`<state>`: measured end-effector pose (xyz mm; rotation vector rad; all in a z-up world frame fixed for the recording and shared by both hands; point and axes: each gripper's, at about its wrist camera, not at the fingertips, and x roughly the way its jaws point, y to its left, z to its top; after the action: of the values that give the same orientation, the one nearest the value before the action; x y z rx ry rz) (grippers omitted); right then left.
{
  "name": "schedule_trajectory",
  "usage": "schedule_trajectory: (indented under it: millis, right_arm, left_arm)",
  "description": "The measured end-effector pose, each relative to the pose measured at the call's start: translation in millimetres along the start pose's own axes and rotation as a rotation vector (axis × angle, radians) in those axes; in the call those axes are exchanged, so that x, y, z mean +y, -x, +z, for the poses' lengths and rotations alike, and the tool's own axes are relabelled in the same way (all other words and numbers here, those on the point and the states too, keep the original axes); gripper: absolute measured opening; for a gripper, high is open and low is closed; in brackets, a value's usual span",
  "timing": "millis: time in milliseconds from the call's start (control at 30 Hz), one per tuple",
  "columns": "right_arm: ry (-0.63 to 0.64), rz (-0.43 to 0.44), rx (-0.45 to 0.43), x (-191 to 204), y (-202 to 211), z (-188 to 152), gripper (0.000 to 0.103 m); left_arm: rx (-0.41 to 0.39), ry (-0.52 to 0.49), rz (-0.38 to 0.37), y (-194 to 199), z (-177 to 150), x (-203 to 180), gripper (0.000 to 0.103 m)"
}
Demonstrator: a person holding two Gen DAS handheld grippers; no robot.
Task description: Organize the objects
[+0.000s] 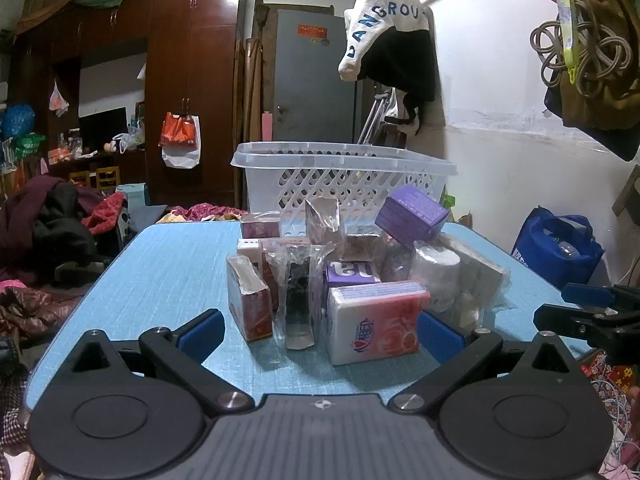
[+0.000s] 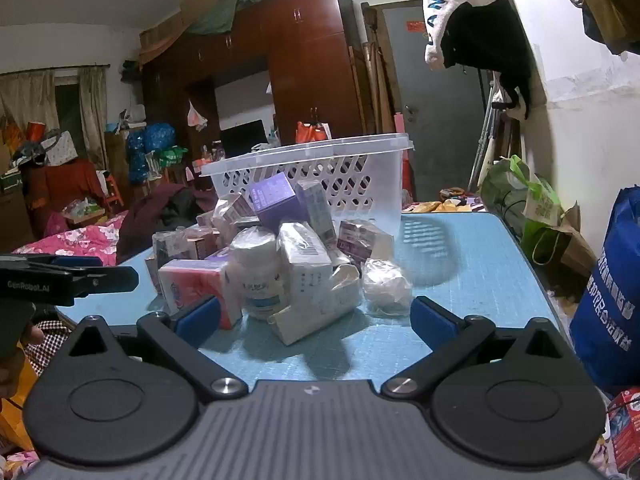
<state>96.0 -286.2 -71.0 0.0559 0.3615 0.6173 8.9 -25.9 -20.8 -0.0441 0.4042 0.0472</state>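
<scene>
A heap of small boxes and wrapped packets lies on the blue table (image 1: 168, 272). At its front are a pink tissue pack (image 1: 376, 320), a red box (image 1: 250, 304) and a clear wrapped packet (image 1: 298, 300); a purple box (image 1: 410, 214) tops the heap. Behind it stands a clear lattice basket (image 1: 344, 176) (image 2: 320, 176). My left gripper (image 1: 320, 332) is open, just short of the tissue pack, nothing between its fingers. My right gripper (image 2: 316, 316) is open too, facing a white bottle (image 2: 258, 276), a white carton (image 2: 308, 276) and a wrapped bundle (image 2: 386, 284).
The right gripper's blue-tipped fingers (image 1: 588, 304) show at the right edge of the left wrist view. The left gripper's fingers (image 2: 80, 276) show at the left of the right wrist view. A blue bag (image 2: 612, 300) stands right of the table. Clothes (image 1: 52, 232) lie piled on the left.
</scene>
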Motion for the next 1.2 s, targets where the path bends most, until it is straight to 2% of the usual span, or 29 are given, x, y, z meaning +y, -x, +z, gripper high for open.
schedule_trajectory:
  millis: [1200]
  right_arm:
    - [-0.023, -0.010, -0.019, -3.9, 0.8, -0.4, 0.103]
  left_arm:
    - [-0.021, -0.019, -0.004, 5.2, 2.7, -4.4, 0.103]
